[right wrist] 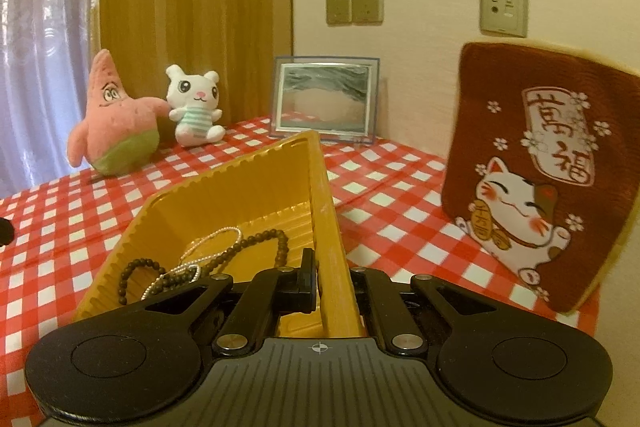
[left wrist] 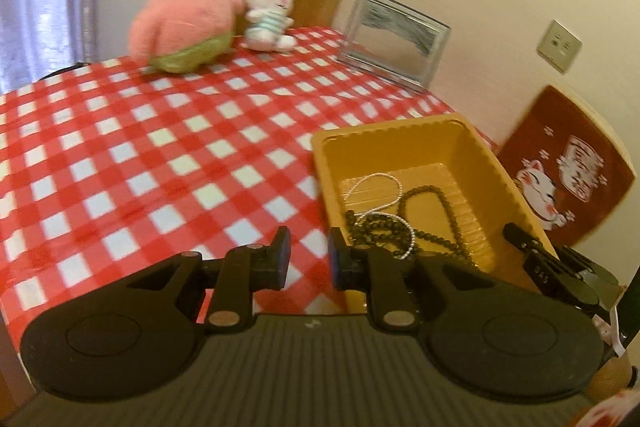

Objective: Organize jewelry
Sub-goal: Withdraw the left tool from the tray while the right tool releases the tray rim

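A yellow plastic tray (left wrist: 400, 143) sits on the red-and-white checked tablecloth and holds a dark bead necklace (left wrist: 432, 223) and a silver chain (left wrist: 384, 203). My left gripper (left wrist: 310, 259) is open and empty, just left of the tray's near-left corner. My right gripper (right wrist: 334, 279) is shut on the tray's right wall (right wrist: 332, 247), one finger inside and one outside. In the right wrist view the tray (right wrist: 248, 179) looks tilted, with the bead necklace (right wrist: 248, 247) and silver chain (right wrist: 200, 259) lying near its front. The right gripper also shows at the tray's far side in the left wrist view (left wrist: 536, 259).
A pink star plush (right wrist: 112, 123) and a white bunny plush (right wrist: 196, 107) stand at the back of the table, beside a picture frame (right wrist: 324, 99). A red lucky-cat pouch (right wrist: 540, 171) stands to the right of the tray. The wall with sockets (right wrist: 354, 5) is behind.
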Tool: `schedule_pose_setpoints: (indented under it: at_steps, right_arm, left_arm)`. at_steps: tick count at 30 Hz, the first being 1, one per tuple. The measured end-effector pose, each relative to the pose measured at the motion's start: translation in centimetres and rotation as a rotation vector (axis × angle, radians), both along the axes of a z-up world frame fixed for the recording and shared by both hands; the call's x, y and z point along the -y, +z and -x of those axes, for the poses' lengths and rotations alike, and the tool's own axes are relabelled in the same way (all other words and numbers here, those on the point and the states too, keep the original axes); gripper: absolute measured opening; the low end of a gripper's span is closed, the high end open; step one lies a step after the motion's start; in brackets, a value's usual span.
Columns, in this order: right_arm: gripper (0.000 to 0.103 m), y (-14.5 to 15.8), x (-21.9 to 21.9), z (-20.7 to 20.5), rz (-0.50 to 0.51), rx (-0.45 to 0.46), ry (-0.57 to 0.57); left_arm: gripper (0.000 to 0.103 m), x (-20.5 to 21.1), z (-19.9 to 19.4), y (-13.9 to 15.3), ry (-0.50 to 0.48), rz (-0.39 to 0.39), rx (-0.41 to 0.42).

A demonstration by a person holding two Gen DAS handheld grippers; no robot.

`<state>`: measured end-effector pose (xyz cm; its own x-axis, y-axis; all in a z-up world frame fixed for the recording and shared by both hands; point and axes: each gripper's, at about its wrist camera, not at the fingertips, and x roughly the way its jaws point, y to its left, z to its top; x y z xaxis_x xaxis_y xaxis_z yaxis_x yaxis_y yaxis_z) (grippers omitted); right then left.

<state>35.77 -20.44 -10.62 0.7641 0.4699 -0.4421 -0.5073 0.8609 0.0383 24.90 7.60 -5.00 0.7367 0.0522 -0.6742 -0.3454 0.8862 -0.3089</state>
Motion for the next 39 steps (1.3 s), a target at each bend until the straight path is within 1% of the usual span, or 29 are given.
schedule_pose_setpoints:
  at_steps: [4,11,17,20,22,23,25,26,27,29,30,33,34,35,37,39]
  right_arm:
    - [0.005,-0.5,-1.1,-0.7,-0.007,-0.009,0.017]
    - [0.005,-1.3,-2.8,-2.1,-0.023,-0.060,0.037]
    - [0.005,-2.0,-3.2,-3.3,-0.005,-0.083,0.064]
    - [0.006,-2.6,-2.8,-4.4,-0.010,-0.133,0.074]
    - [0.006,-3.0,-2.5,-4.8,-0.007,-0.163,0.085]
    - [0.008,-3.2,-2.3,-4.9,-0.009,-0.175,0.096]
    - [0.017,-3.4,-2.0,-5.0,-0.011,-0.185,0.116]
    - [0.034,-3.5,-1.8,-5.0,-0.012,-0.187,0.124]
    - [0.059,-3.4,-1.5,-5.0,-0.031,-0.186,0.134]
    - [0.080,-3.0,-0.8,-4.7,-0.081,-0.152,0.115]
    - [0.081,-2.6,-0.5,-4.7,-0.093,-0.136,0.105]
    - [0.081,-1.4,0.2,-4.9,-0.090,-0.141,0.077]
    - [0.081,-0.9,0.5,-4.9,-0.093,-0.145,0.061]
    - [0.081,-0.4,0.8,-4.8,-0.100,-0.154,0.046]
    - [0.081,0.6,1.4,-4.6,-0.110,-0.179,0.024]
    - [0.081,1.7,2.0,-3.7,-0.127,-0.208,0.013]
  left_arm:
    - [0.016,-0.8,0.7,-0.1,0.032,-0.010,-0.009]
    - [0.018,-1.1,1.4,-0.6,0.062,-0.020,-0.035]
    - [0.020,-0.8,1.9,-1.0,0.072,-0.020,-0.053]
    - [0.026,-0.4,2.2,-1.1,0.081,-0.017,-0.064]
    - [0.033,-0.1,2.5,-1.1,0.089,-0.021,-0.069]
    - [0.035,0.1,2.6,-1.1,0.093,-0.023,-0.071]
    - [0.036,0.4,2.9,-1.0,0.098,-0.029,-0.071]
    - [0.038,0.5,3.1,-0.9,0.100,-0.032,-0.073]
    - [0.041,0.7,3.3,-0.9,0.103,-0.037,-0.077]
    - [0.041,1.2,3.7,-0.7,0.103,-0.049,-0.082]
    - [0.042,1.5,3.9,-0.6,0.102,-0.058,-0.085]
    - [0.051,2.4,4.6,-0.1,0.113,-0.096,-0.094]
    - [0.052,2.9,4.9,0.2,0.114,-0.112,-0.091]
    - [0.053,3.2,5.2,0.6,0.113,-0.127,-0.087]
    - [0.062,3.9,5.9,1.2,0.111,-0.154,-0.079]
    - [0.064,4.6,6.4,1.8,0.102,-0.178,-0.075]
